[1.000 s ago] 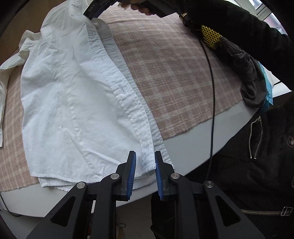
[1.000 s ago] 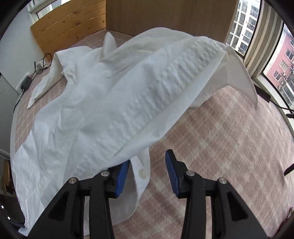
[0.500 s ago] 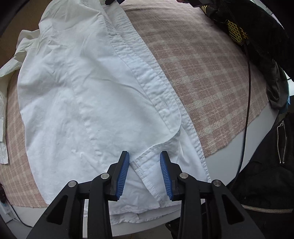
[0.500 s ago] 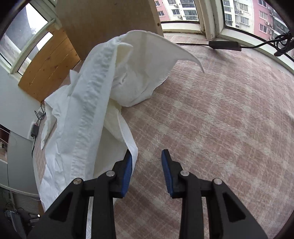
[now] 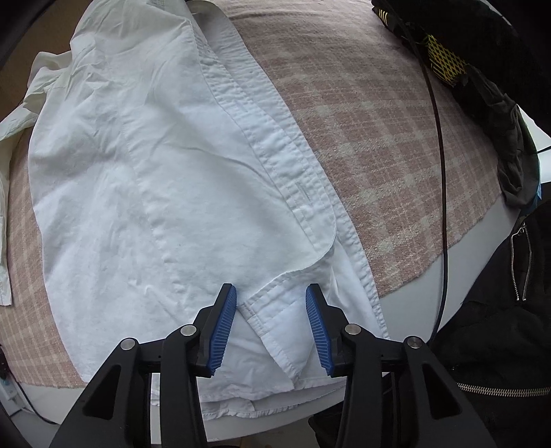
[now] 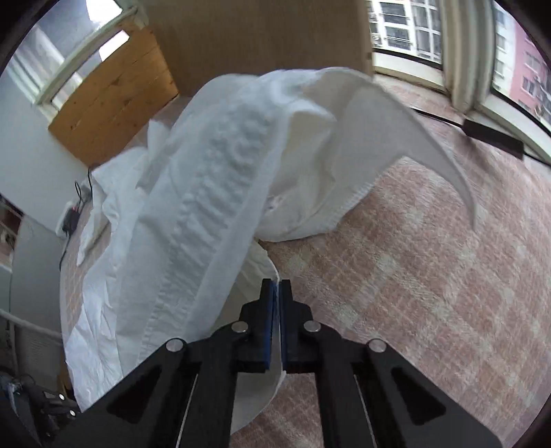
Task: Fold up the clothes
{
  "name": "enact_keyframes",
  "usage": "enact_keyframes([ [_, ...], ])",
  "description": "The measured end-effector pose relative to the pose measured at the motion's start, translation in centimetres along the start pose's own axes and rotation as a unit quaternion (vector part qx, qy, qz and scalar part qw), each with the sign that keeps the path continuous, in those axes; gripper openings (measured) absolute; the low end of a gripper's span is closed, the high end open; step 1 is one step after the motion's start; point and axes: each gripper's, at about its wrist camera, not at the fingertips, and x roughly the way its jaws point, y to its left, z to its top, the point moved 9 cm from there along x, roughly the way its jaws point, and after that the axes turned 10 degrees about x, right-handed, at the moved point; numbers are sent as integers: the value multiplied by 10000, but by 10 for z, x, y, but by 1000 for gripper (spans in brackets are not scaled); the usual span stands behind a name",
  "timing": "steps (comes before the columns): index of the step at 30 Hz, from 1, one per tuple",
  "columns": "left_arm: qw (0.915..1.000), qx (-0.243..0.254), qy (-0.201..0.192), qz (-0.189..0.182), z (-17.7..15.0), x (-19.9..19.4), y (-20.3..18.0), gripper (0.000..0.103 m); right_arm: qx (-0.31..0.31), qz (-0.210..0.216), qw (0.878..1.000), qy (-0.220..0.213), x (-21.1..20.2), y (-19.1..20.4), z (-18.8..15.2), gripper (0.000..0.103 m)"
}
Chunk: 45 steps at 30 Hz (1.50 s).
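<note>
A white button-up shirt (image 5: 165, 193) lies spread on a pink checked cloth (image 5: 372, 131), one front panel folded over the body. My left gripper (image 5: 272, 324) hovers open over the shirt's bottom hem, blue pads either side of a turned-up hem corner. In the right wrist view the same shirt (image 6: 213, 213) rises in a lifted ridge near the collar. My right gripper (image 6: 277, 310) is shut on the shirt's edge, a thin white fold pinched between its blue pads.
A person in a black zipped jacket (image 5: 499, 310) stands at the right of the table. A black cable (image 5: 442, 172) hangs across the cloth. Dark fabric (image 5: 513, 162) lies at the cloth's right edge. Wooden panels (image 6: 113, 103) and windows (image 6: 406, 31) stand behind.
My left gripper has let go of the hem, opened wider and moved up over the shirt. My right gripper has gone from open to shut on the shirt's edge near the collar.
</note>
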Motion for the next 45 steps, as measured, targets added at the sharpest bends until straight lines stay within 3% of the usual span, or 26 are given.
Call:
enact_keyframes([
  [4, 10000, 68, 4, -35, 0, -2, -3, 44, 1075, 67, 9932, -441, -33, -40, -2, 7],
  [7, 9999, 90, 13, -78, 3, -4, -4, 45, 1008, 94, 9923, -709, -42, -36, 14, 13],
  [11, 9999, 123, 64, -95, 5, -5, -3, 46, 875, 223, 9949, -447, -25, -14, 42, 18],
  [15, 9999, 85, 63, -118, 5, -9, -3, 46, 271, 602, 9974, -295, -21, 39, 56, 19],
  [18, 9999, 47, 48, -116, 5, -11, -3, 46, -189, 842, 9961, -181, -19, 76, 66, 33],
  [21, 9999, 34, 16, -164, 4, -14, -2, 46, -731, 277, 9969, -83, -20, 73, 60, 45],
  [27, 9998, 73, 47, -191, 5, -19, -4, 49, -593, -353, 9973, 233, 7, 38, 53, 45],
  [30, 9998, 88, 63, -179, 1, -22, -5, 50, -195, -637, 9976, 211, 12, 11, 54, 48],
  [32, 9998, 56, 56, -178, 33, -5, -35, 50, -257, -871, 9953, 342, 19, -1, 48, 48],
  [36, 9998, 25, 14, -212, 33, -5, -27, 52, -310, -450, 9969, 559, 25, 1, 33, 48],
  [41, 9998, 61, 58, -181, 38, -6, -33, 53, -492, -576, 9955, 575, 31, 11, 33, 48],
  [43, 9998, 85, 76, -160, 39, -7, -33, 53, -905, -814, 9912, 518, 34, 20, 30, 48],
  [44, 9998, 95, 85, -154, 40, -7, -34, 53, -1125, -919, 9882, 479, 36, 25, 28, 47],
  [45, 9998, 102, 91, -152, 39, -8, -32, 53, -1315, -1008, 9852, 438, 37, 29, 27, 36],
])
